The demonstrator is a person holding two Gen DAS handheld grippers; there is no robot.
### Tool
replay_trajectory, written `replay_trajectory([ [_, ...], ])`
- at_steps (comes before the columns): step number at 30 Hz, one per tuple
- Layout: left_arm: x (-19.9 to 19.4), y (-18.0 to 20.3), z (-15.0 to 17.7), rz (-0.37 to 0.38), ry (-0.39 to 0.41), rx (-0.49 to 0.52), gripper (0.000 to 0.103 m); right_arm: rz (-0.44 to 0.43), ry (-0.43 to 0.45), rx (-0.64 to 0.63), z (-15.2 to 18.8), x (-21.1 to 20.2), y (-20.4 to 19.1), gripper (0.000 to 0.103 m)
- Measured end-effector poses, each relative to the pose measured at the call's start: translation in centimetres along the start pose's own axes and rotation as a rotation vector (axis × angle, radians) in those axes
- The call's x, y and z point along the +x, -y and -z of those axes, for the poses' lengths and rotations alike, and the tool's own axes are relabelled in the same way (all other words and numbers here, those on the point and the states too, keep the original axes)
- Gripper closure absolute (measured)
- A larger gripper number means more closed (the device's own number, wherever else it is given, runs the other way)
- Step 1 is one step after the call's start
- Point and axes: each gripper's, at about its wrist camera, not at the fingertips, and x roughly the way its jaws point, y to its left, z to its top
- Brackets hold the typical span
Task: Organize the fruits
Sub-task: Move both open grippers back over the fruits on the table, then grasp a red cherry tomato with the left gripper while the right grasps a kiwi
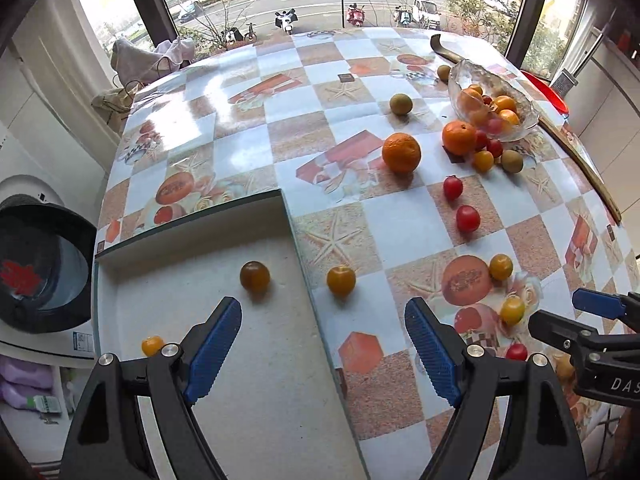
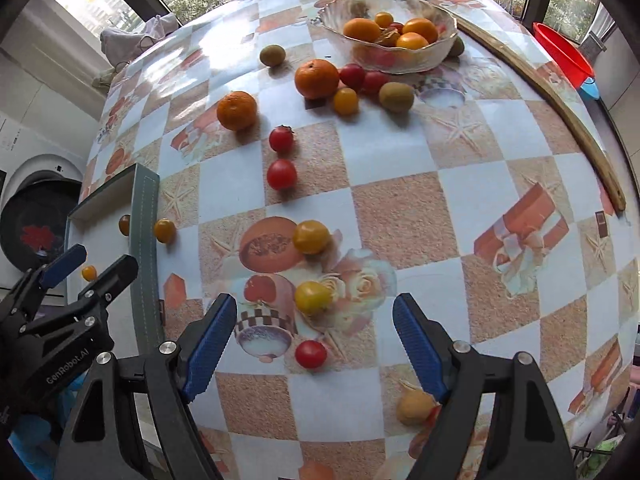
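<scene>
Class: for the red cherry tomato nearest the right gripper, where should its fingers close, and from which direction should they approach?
Grip the red cherry tomato across its widest middle, coming down from above with the right gripper open. It is small, round, sits alone on the tablecloth, so both sides are free.

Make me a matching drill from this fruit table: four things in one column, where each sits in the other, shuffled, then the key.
Things
1. glass bowl
2. dark yellow tomato
3. red basin
4. left gripper

Places or states
A. on the plain white surface, in the notch of the patterned cloth
B. off the far right edge of the table
C. jaws open, nothing between them
D. at the far side of the table, holding oranges and small tomatoes

Pairs: 1-D, 2-A, 3-B, 4-C
</scene>
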Motion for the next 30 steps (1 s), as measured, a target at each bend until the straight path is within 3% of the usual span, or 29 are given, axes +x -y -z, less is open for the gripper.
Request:
replay_trajectory([
  [8, 2.1, 4.4, -2.5, 0.064, -0.023, 0.032, 0.018, 0.028, -0.026, 0.019, 2.7, -0.2, 4.8, 0.02],
  [18, 5.5, 7.7, -3.9, 0.084, -0.08, 0.032, 0.018, 0.009, -0.041, -0.14, 4.5, 0.2, 4.1, 0.02],
  [20, 5.9, 8.3, -4.1, 0.087, -0.083, 0.036, 0.018, 0.019, -0.044, -0.187, 4.7, 0.4, 3.5, 0.025],
  [22, 6.3, 8.9, -4.4, 0.092, -0.083, 0.038, 0.018, 0.04, -0.057, -0.241, 5.0, 0.8, 3.0, 0.041],
  [25, 6.8, 9.7, -4.8, 0.091, -0.084, 0.043, 0.018, 0.058, -0.076, -0.312, 5.4, 1.5, 2.3, 0.052],
  [26, 7.0, 9.8, -4.9, 0.091, -0.085, 0.043, 0.019, 0.068, -0.075, -0.334, 5.5, 1.6, 2.1, 0.053],
  [28, 7.4, 10.1, -5.0, 0.097, -0.101, 0.038, 0.032, 0.088, -0.071, -0.379, 5.8, 1.7, 1.8, 0.055],
  [30, 7.7, 10.2, -5.1, 0.086, -0.107, 0.031, 0.033, 0.109, -0.068, -0.41, 6.1, 1.8, 1.3, 0.059],
])
